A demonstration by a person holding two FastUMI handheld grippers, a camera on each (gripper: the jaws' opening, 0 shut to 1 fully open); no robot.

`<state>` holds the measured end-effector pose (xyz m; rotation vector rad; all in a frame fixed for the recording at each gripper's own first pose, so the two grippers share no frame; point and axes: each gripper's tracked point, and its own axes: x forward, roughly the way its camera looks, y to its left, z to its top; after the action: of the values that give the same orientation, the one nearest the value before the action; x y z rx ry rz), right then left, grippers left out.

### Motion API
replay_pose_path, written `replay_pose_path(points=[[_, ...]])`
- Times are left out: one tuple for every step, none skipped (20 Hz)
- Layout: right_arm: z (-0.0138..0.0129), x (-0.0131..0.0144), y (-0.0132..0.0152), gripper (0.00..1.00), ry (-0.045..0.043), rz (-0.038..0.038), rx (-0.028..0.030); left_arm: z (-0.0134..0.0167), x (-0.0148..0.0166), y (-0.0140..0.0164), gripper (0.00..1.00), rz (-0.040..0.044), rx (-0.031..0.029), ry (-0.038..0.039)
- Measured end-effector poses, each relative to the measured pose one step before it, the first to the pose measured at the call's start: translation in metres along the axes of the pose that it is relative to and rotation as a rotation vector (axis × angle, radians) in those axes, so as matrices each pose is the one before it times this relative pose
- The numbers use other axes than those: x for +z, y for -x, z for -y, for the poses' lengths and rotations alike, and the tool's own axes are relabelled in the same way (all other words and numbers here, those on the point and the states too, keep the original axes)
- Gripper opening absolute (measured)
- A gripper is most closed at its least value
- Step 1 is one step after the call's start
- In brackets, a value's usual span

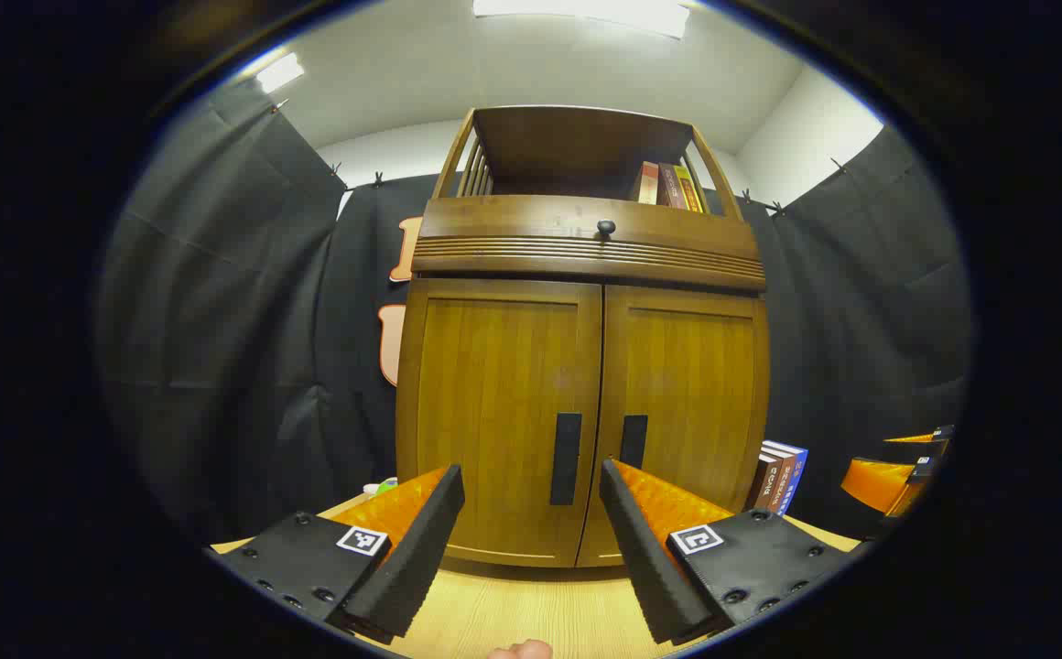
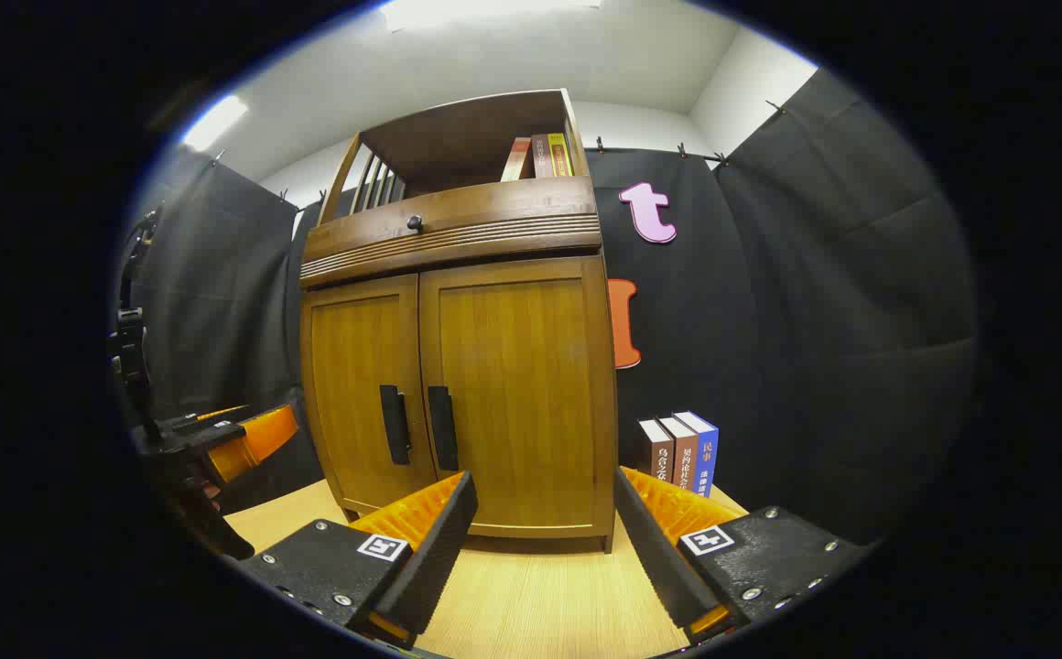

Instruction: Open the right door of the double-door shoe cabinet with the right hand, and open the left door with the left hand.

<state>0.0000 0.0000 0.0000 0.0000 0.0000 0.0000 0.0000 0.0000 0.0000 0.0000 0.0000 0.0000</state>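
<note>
both claws gape – left claw point(image 1: 531, 499), right claw point(image 2: 545, 503) – cabinet doors point(image 1: 586, 412) closed.

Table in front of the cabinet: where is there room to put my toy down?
The wooden table is bare in front of the shoe cabinet, between the open right gripper fingers and the closed doors. It's crowded to the cabinet's right, where standing books sit by the black cloth.

Brown cabinet point(image 1: 586, 366), black handles point(image 1: 565, 458)
</note>
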Motion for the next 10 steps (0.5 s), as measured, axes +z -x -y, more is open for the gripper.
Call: replay_pose_path(points=[[-0.00022,-0.00011,0.00034,0.93,0.00279,-0.00026,-0.00310,-0.00228,0.00103,-0.00058,0.99,0.00075,-0.00011,-0.00057],[-0.00091,0.00044,-0.00051,0.93,0.00082,0.00065,-0.00147,-0.00314,0.00142,-0.00042,0.96,0.00390,0.00176,0.00076],[-0.00124,0.00110,-0.00045,0.93,-0.00026,0.00156,-0.00218,-0.00313,0.00020,-0.00153,0.94,0.00025,0.00481,-0.00215],[-0.00124,-0.00045,-0.00048,0.93,-0.00087,0.00076,-0.00250,-0.00378,0.00022,0.00053,0.95,0.00169,0.00455,-0.00730],[-0.00177,-0.00007,-0.00021,0.93,-0.00052,0.00055,-0.00175,-0.00327,0.00060,0.00077,0.95,0.00543,0.00501,-0.00859],[-0.00202,0.00041,-0.00116,0.93,-0.00028,0.00203,-0.00135,-0.00285,0.00158,0.00012,0.96,0.00421,0.00241,-0.00471],[-0.00254,0.00043,-0.00172,0.93,0.00078,0.00049,-0.00063,-0.00254,-0.00070,-0.00043,0.96,0.00144,-0.00241,0.00081],[-0.00254,-0.00033,-0.00138,0.93,0.00033,-0.00040,0.00031,-0.00154,0.00014,-0.00067,0.96,-0.00022,-0.00176,0.00287],[-0.00346,-0.00076,-0.00131,0.93,-0.00052,-0.00136,0.00196,-0.00420,0.00013,0.00038,0.97,-0.00015,0.00351,0.00055],[-0.00356,-0.00048,-0.00067,0.93,-0.00123,-0.00116,0.00349,-0.00402,-0.00016,-0.00046,0.97,0.00139,0.00557,0.00073]])
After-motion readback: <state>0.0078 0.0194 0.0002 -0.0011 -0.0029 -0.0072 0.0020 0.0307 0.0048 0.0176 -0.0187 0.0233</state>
